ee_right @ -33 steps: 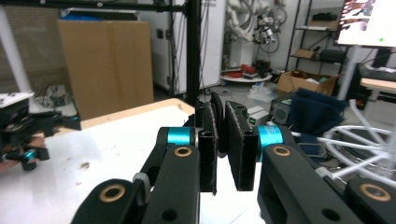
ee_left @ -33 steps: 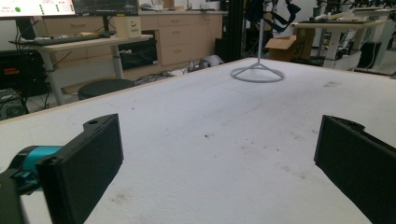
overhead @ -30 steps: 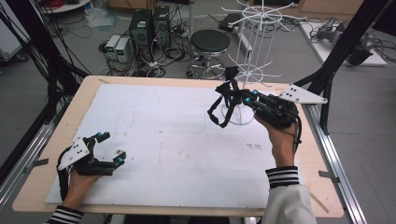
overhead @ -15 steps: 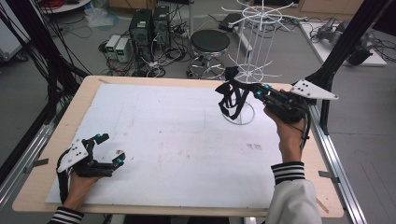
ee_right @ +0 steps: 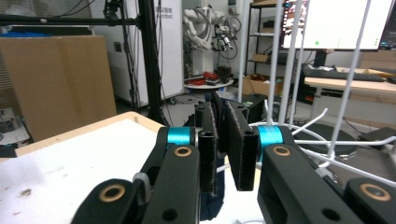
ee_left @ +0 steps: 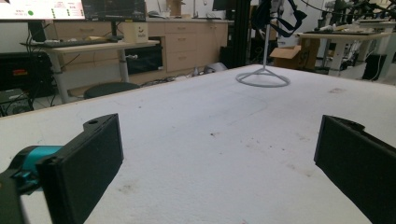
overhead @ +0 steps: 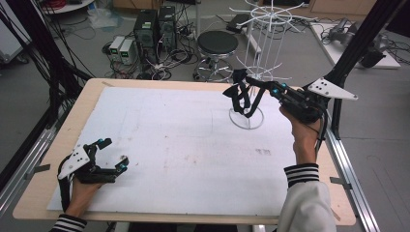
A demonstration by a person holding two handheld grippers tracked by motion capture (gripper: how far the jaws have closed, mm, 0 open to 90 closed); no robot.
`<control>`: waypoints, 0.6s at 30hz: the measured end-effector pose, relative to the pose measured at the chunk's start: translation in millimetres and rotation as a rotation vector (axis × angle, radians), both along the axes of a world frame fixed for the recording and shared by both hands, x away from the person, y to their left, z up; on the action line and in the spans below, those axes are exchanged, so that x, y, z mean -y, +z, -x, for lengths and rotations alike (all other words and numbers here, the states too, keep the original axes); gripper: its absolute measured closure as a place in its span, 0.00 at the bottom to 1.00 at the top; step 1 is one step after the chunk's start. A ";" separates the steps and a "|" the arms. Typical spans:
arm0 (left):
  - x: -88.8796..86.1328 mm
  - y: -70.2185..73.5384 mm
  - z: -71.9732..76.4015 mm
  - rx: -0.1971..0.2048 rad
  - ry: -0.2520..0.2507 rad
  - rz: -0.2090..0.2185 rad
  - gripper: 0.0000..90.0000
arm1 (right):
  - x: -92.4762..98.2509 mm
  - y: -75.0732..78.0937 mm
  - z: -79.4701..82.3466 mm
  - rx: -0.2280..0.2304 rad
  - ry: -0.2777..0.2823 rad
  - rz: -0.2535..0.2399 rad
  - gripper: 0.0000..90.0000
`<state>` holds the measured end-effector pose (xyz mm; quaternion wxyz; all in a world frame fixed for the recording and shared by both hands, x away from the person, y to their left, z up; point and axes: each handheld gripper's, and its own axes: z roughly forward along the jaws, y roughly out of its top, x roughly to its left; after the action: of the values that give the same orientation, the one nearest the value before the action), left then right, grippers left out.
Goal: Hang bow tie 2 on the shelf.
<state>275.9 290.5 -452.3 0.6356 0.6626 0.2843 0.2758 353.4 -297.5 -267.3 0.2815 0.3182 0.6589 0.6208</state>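
My right gripper point(overhead: 241, 86) hangs above the table's far right, shut on a black looped strap point(overhead: 243, 102) that dangles over the base ring of a white wire rack point(overhead: 248, 121). In the right gripper view the jaws point(ee_right: 223, 119) stand nearly together with the dark strap point(ee_right: 219, 122) pinched between the pads, and the rack's white wires point(ee_right: 285, 60) rise just to their right. My left gripper point(overhead: 113, 152) rests on the white mat at the near left, open, nothing between its pads point(ee_left: 95, 154). From the left gripper view the rack point(ee_left: 262, 78) and strap point(ee_left: 276, 17) stand far across the mat.
A white mat point(overhead: 183, 145) covers the wooden table point(overhead: 92, 94). Black frame posts point(overhead: 345, 63) rise at the right edge. Beyond the far edge are a stool point(overhead: 217, 43), computer cases point(overhead: 153, 26) and cables on the floor.
My right gripper has carried the strap a little up and to the right, closer to the rack's pole. The left gripper has stayed in place.
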 end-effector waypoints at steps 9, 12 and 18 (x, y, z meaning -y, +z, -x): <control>-0.2 -0.1 -0.1 -0.001 -0.002 0.000 0.02 | 5.8 0.4 0.4 0.003 -0.021 -0.009 0.93; -0.1 -0.2 0.2 0.003 0.002 0.002 0.02 | 6.2 -0.6 -1.3 0.001 -0.028 -0.009 0.93; -0.2 -0.3 0.6 0.005 0.004 0.004 0.02 | 6.6 -2.7 -5.8 0.002 -0.047 -0.001 0.93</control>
<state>275.4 290.7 -452.6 0.6369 0.6602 0.2846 0.2782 359.2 -304.1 -270.0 0.2966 0.3332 0.6504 0.6147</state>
